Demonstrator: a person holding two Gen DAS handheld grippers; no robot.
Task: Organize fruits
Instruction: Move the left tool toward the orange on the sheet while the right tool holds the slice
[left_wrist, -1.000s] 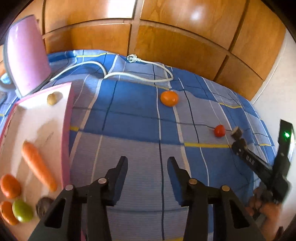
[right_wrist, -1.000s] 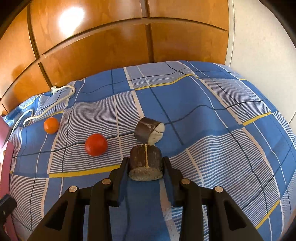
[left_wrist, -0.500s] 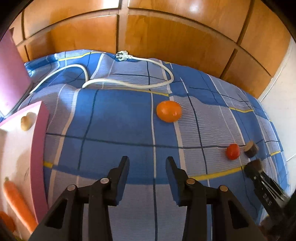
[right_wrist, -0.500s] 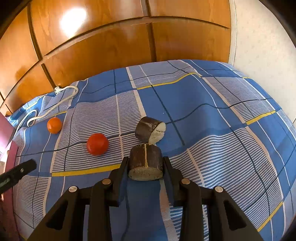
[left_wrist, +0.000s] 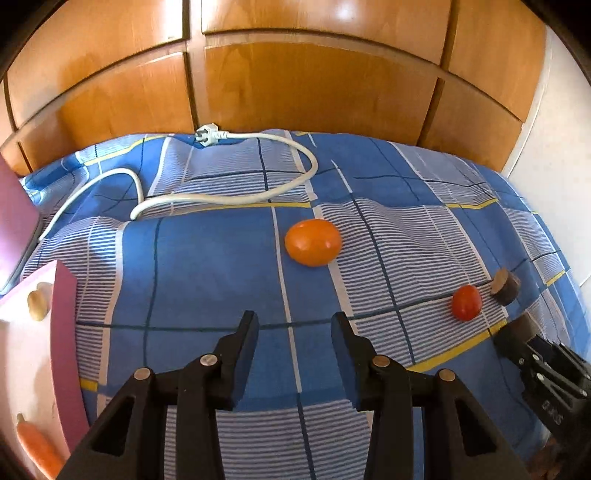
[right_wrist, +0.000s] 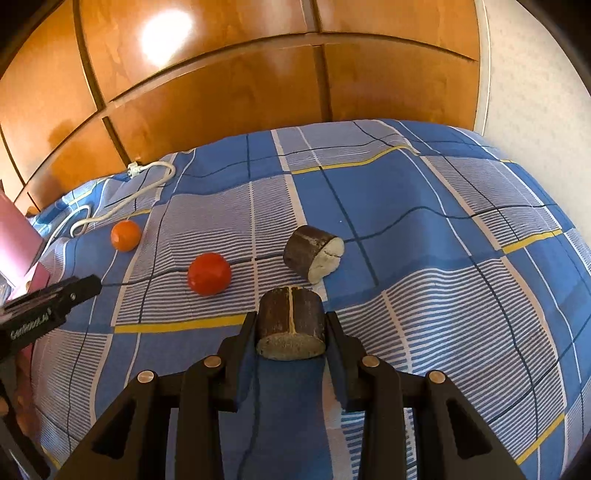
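My left gripper (left_wrist: 293, 325) is open and empty above the blue checked bedspread (left_wrist: 207, 258). An orange fruit (left_wrist: 313, 242) lies just ahead of it. A red fruit (left_wrist: 466, 302) and a brown cut chunk (left_wrist: 505, 285) lie to the right. My right gripper (right_wrist: 290, 325) is shut on a brown cylindrical chunk (right_wrist: 290, 326), held low over the bedspread (right_wrist: 424, 258). A second brown chunk (right_wrist: 313, 253) with a white cut face lies just beyond it. The red fruit (right_wrist: 208, 273) and orange fruit (right_wrist: 126, 235) lie to its left. The left gripper also shows in the right wrist view (right_wrist: 74, 291).
A pink-rimmed white tray (left_wrist: 64, 332) at the left holds a carrot (left_wrist: 38, 448) and a small potato (left_wrist: 37, 305). A white power cable (left_wrist: 221, 197) loops across the far bedspread. Wooden cabinet doors (left_wrist: 314, 92) stand behind. The right gripper body (left_wrist: 543, 365) is at the right edge.
My left gripper has moved forward and right, away from the tray, nearer the orange fruit. My right gripper has stayed shut on the brown chunk, nearly still.
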